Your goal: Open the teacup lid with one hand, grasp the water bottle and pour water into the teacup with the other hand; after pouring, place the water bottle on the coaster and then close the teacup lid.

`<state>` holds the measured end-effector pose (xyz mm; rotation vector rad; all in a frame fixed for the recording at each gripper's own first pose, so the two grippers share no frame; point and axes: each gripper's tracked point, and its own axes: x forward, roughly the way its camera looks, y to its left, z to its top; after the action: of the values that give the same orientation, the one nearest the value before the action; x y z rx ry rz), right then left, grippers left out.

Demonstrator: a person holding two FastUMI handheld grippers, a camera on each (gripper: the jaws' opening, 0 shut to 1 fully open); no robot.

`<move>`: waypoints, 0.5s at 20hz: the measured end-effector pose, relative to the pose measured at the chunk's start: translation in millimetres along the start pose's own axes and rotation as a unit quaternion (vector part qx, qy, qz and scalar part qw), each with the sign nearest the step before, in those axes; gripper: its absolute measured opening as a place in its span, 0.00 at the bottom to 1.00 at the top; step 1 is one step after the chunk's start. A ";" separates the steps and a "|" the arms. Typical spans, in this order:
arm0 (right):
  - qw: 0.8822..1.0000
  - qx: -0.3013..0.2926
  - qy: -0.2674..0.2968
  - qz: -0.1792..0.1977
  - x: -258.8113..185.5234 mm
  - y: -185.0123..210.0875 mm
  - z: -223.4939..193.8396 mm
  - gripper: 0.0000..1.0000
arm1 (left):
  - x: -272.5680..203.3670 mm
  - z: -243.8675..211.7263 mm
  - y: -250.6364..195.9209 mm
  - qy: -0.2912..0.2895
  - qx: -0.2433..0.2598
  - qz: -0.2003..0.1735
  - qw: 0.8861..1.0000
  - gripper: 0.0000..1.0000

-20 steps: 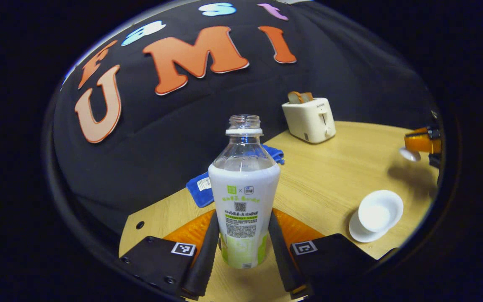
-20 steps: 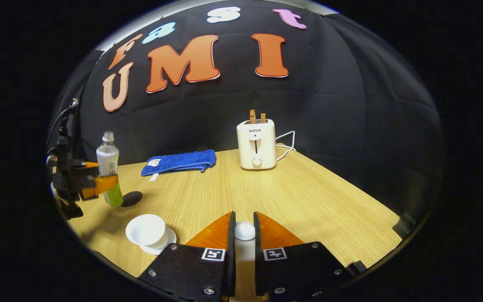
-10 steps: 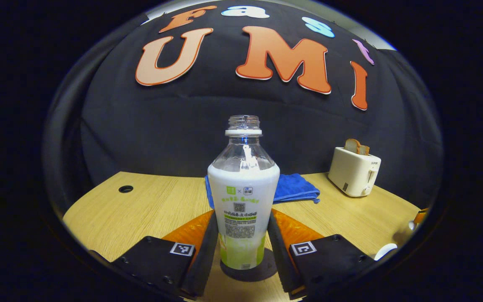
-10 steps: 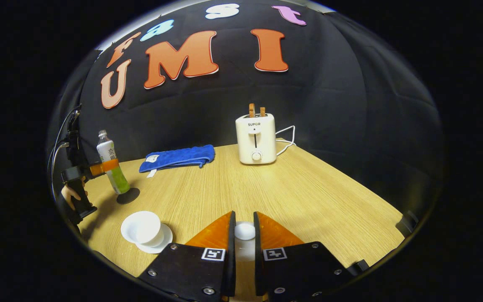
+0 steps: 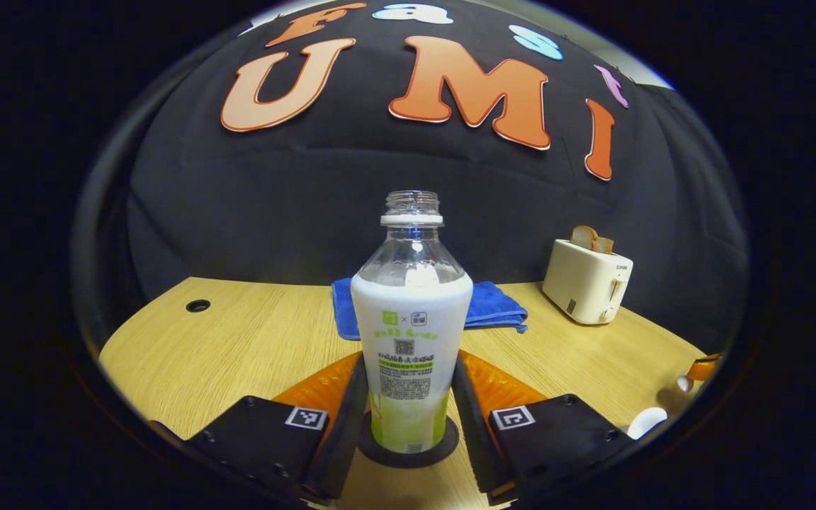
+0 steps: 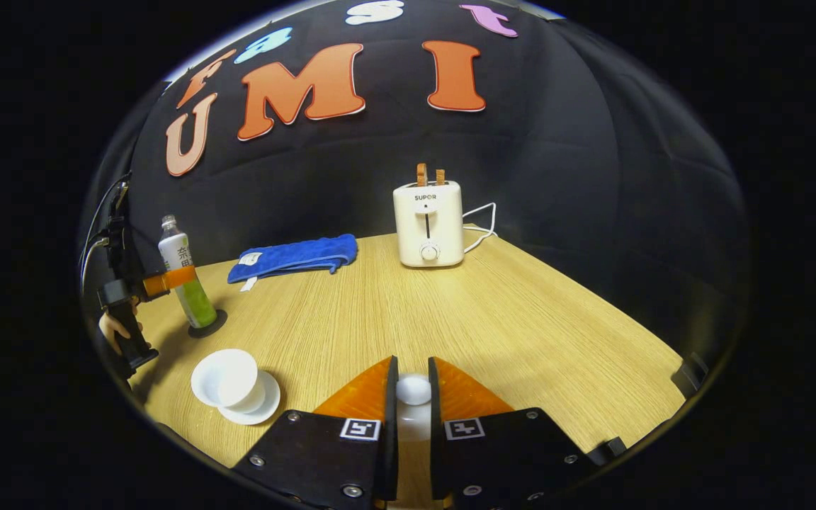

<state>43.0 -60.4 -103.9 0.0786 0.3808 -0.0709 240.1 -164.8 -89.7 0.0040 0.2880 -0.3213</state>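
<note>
On the coaster (image 5: pixel 408 450), water bottle (image 5: pixel 411 333) clamped by left gripper (image 5: pixel 408 404) fingers, right gripper (image 6: pixel 409 397) pinching teacup lid (image 6: pixel 414 391) (mostly hidden).

Left gripper view: low, close behind bottle (image 5: pixel 411 333). Right gripper view: higher, farther, bottle at 9 o'clock; shares toaster (image 6: pixel 428 224), towel (image 6: pixel 293 256), counter (image 6: pixel 493 312).

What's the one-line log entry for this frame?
phase: bottle placement | left gripper: shut on water bottle, upright on coaster | right gripper: shut on lid | teacup: uncovered
</note>
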 end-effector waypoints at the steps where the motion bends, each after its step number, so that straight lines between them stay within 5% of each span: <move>1: 1.000 0.000 0.000 0.000 0.3 -0.2 0.2 0.19 | -0.4 -1.5 -0.4 -0.002 0.013 0.002 1.000 0.70; 6: 1.000 0.002 0.000 -0.004 0.1 -3.5 1.2 0.19 | -3.0 -25.7 -5.8 0.018 0.049 0.007 0.999 0.71; 10: 1.000 0.003 -0.001 -0.005 -0.1 -4.3 1.0 0.19 | -13.5 -27.8 -12.7 0.010 0.041 -0.007 0.999 0.90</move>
<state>43.0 -64.7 -103.2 0.0817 0.3796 -0.0821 216.1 -171.4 -112.1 0.0869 0.2955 -0.3469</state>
